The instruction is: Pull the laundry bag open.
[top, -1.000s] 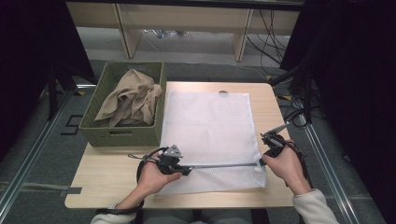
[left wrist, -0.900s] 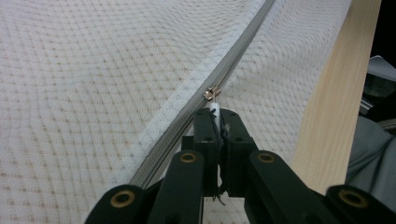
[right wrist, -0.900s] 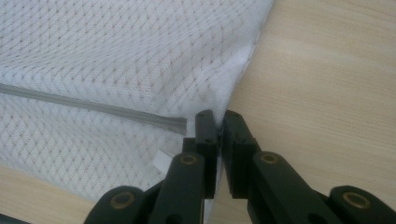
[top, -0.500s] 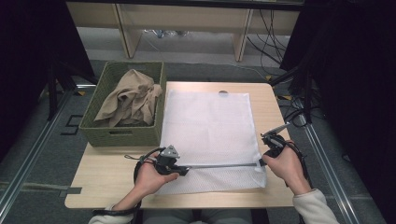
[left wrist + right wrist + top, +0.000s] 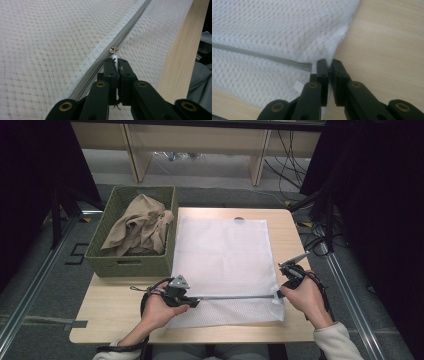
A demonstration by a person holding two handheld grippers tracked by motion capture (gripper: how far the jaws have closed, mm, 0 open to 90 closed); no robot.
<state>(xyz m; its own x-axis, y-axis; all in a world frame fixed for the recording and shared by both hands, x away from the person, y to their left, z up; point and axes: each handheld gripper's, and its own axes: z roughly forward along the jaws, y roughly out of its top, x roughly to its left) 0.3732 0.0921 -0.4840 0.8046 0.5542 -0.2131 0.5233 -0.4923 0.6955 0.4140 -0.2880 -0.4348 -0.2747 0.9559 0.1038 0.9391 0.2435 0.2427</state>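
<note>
Your left gripper [image 5: 117, 59] has its jaws pinched tight on the zip pull [image 5: 114, 56] of the white mesh bag [image 5: 225, 255], at the near-left end of its grey zip [image 5: 235, 296]. Your right gripper [image 5: 327, 62] clamps the bag's edge at the zip's far end. That bag lies flat on the wooden table [image 5: 115, 315], just beside the green basket [image 5: 132, 265] holding a tan cloth [image 5: 137, 222].

A green basket [image 5: 131, 262] heaped with tan cloth [image 5: 137, 222] stood at the table's [image 5: 107, 317] left rear, walling off that side just beside the white mesh bag [image 5: 225, 250]. The bag lay flat and low, so passage above it was free. Bare wood lay open at the front left and along the right edge.
</note>
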